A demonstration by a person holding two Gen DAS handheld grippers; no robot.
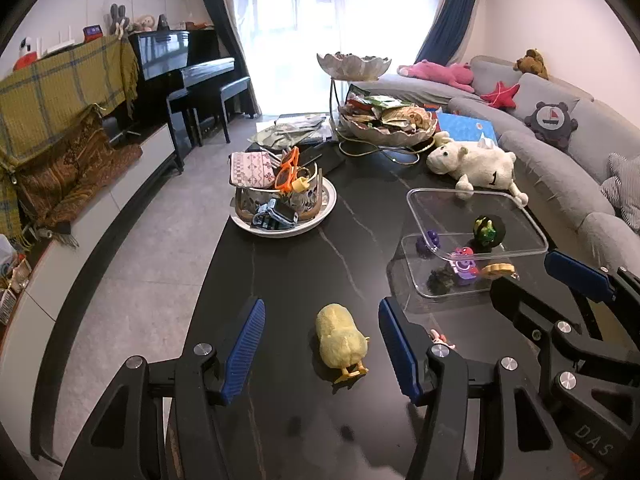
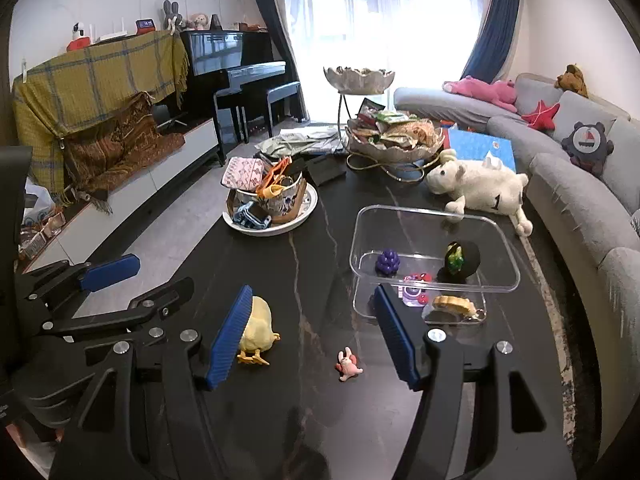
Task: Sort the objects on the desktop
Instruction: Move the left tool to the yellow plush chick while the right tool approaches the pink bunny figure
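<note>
Yellow, soft-looking chick [image 1: 341,342] lies light on the table [image 1: 304,264]; left gripper [image 1: 322,350] and right gripper [image 2: 312,332] both gape empty. Best pinched across its plump body.

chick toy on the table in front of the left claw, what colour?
Pale yellow chick with orange feet; clearest in the left wrist view.

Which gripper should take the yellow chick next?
Left. The yellow chick lies framed between the open left gripper fingers; the right gripper frames the pink bunny instead, chick beside its finger.
</note>
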